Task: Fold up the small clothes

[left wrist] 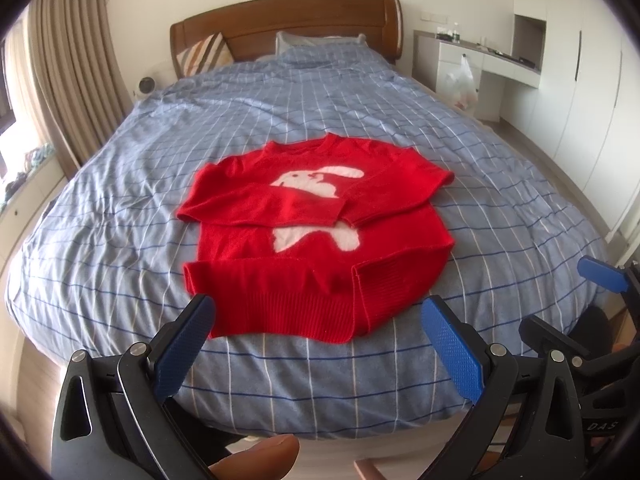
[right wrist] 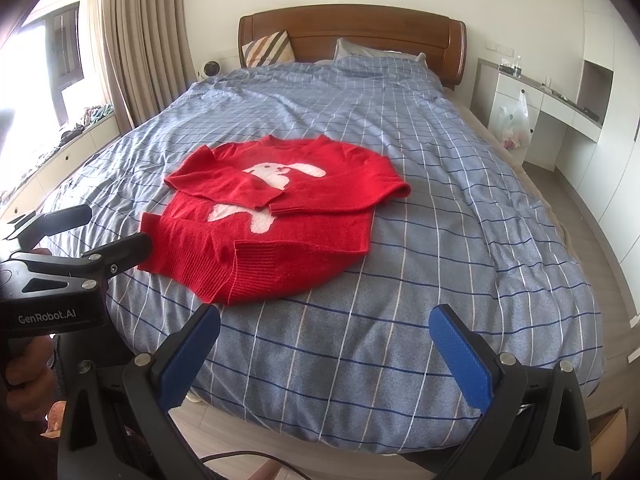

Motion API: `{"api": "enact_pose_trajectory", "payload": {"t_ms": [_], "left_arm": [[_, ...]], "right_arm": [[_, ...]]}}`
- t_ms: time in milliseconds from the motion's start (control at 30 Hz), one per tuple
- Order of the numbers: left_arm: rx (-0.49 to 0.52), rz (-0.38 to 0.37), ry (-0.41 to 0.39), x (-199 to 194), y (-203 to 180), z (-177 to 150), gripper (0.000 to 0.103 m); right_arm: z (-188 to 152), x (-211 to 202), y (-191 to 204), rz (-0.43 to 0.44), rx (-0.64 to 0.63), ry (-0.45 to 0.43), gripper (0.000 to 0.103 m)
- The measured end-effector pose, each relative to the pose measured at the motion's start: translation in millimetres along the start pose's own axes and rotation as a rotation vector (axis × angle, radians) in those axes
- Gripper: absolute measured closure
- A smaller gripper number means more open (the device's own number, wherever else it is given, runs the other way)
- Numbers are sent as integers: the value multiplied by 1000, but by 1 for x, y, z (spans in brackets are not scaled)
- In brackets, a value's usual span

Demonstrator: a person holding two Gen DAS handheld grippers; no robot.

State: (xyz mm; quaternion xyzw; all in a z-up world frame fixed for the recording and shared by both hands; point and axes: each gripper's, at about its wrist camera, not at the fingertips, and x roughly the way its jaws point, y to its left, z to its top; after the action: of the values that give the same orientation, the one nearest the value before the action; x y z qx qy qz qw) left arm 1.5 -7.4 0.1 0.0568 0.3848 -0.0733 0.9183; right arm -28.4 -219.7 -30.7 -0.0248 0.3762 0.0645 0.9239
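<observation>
A small red sweater (left wrist: pixel 316 240) with a white rabbit on its chest lies flat on the blue checked bed cover (left wrist: pixel 120 240). Both sleeves are folded across the chest, and the hem is partly turned up. It also shows in the right wrist view (right wrist: pixel 280 220). My left gripper (left wrist: pixel 320 332) is open and empty, just in front of the sweater's hem. My right gripper (right wrist: pixel 324 340) is open and empty, over the cover to the right of the sweater. The right gripper shows at the right edge of the left wrist view (left wrist: pixel 600 276), and the left gripper at the left of the right wrist view (right wrist: pixel 80 232).
A wooden headboard (left wrist: pixel 288 20) with pillows (left wrist: pixel 316 42) stands at the far end. Curtains (left wrist: pixel 68 80) and a window sill hang to the left. A white desk (left wrist: pixel 488 64) with a plastic bag (left wrist: pixel 464 80) and wardrobes (left wrist: pixel 592 100) stands to the right. The bed's near edge drops to wooden floor.
</observation>
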Motion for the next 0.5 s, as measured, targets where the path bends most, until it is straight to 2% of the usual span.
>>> {"api": "enact_pose_trajectory", "payload": {"t_ms": [500], "left_arm": [[-5,11,22,4,3,-2,0]], "right_arm": [[-1,1,1,7,5,9,0]]}}
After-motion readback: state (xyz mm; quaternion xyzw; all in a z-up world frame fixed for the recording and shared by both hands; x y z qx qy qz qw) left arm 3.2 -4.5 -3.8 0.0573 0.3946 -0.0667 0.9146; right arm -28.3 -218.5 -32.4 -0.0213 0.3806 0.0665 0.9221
